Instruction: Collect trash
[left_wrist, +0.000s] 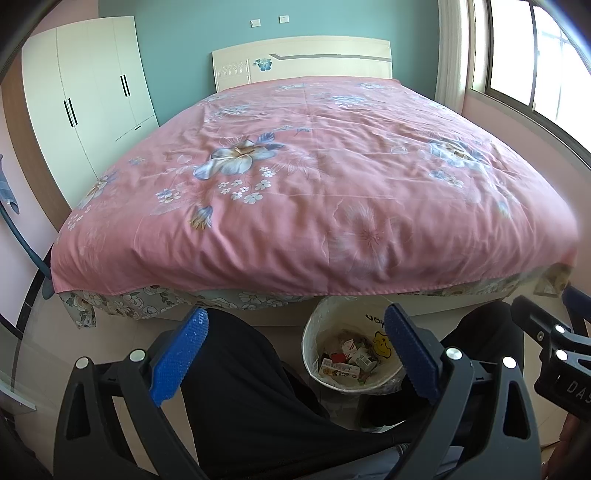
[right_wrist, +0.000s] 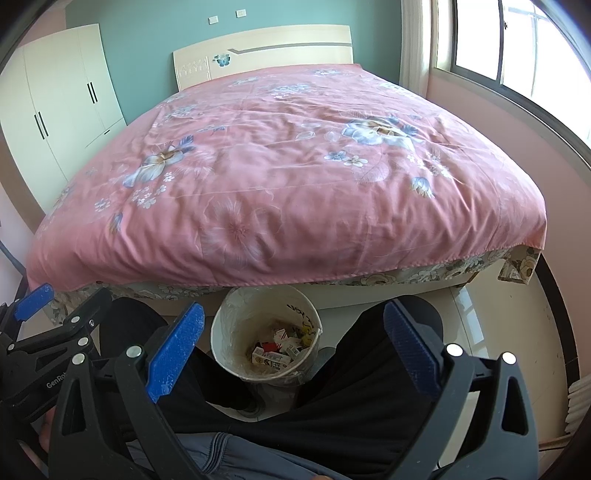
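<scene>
1. The left gripper (left_wrist: 293, 350) was held low in the frame, its blue pads (left_wrist: 177, 358) spread wide apart with nothing between them.
2. The right gripper (right_wrist: 293, 349) was likewise spread wide and empty.
3. The bin (right_wrist: 225, 332) stood on the floor at lower centre, between the person's dark-trousered legs (right_wrist: 369, 369), just below the bed's near edge.
4. Trash (right_wrist: 277, 352), small cartons and wrappers, lay in the bin's bottom.
5. The pink quilt (left_wrist: 314, 177) overhung the bed's foot; bare floor (right_wrist: 498, 332) showed at lower right.
</scene>
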